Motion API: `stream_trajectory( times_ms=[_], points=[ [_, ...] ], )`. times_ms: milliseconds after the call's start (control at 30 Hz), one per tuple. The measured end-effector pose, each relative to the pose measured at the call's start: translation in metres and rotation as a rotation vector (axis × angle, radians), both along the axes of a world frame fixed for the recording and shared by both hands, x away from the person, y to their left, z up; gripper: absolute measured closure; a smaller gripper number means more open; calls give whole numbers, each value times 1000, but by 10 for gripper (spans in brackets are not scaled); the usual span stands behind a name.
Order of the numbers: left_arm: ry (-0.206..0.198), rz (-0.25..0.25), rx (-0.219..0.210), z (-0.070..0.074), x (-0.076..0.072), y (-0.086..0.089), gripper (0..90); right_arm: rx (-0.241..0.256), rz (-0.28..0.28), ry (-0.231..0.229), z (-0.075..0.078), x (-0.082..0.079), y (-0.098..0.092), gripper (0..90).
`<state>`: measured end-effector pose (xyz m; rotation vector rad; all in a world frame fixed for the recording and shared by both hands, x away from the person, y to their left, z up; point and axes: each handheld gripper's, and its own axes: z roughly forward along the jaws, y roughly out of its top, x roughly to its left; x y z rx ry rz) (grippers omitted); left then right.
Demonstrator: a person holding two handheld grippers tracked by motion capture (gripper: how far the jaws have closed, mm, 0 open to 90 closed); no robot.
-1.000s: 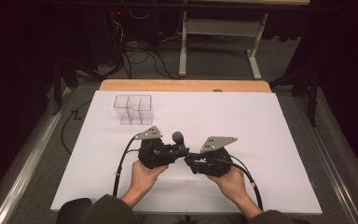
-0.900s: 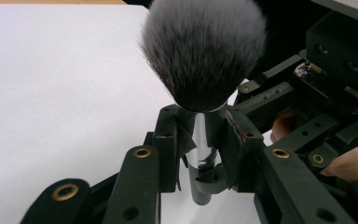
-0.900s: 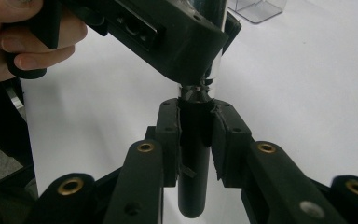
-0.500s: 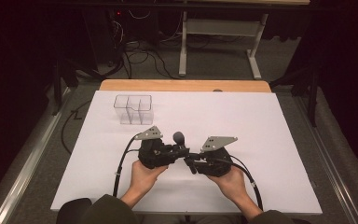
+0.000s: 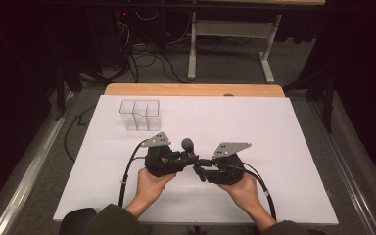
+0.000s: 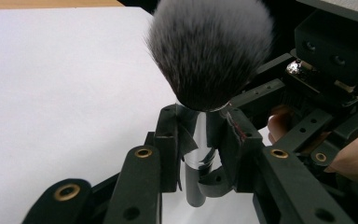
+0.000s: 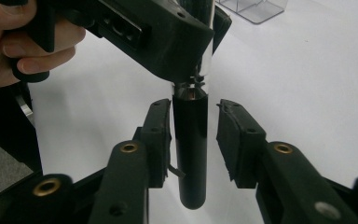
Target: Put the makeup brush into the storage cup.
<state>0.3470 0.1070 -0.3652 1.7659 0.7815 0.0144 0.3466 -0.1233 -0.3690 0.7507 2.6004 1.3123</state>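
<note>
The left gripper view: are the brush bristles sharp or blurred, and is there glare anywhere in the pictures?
In the left gripper view the brush bristles look soft and blurred at the edges; its silver ferrule shows bright reflections. In the right gripper view the ferrule glints above the glossy black handle. In the high view the white table is evenly bright and the surroundings dark.

The brush [image 6: 209, 56] had soft matt bristles, a shiny metal collar and glossy black handle — the organiser [image 5: 140, 114] was clear plastic.
</note>
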Motion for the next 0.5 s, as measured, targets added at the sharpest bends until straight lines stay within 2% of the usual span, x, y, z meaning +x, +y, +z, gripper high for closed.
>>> stream_trajectory(
  times_ms=[200, 500],
  points=[
    [1, 11, -4, 1, 0, 3, 699, -3, -13, 5, 0, 0, -2, 584],
    [-2, 23, 12, 2, -1, 5, 699, 22, -28, 6, 6, 0, -14, 482]
  ],
)
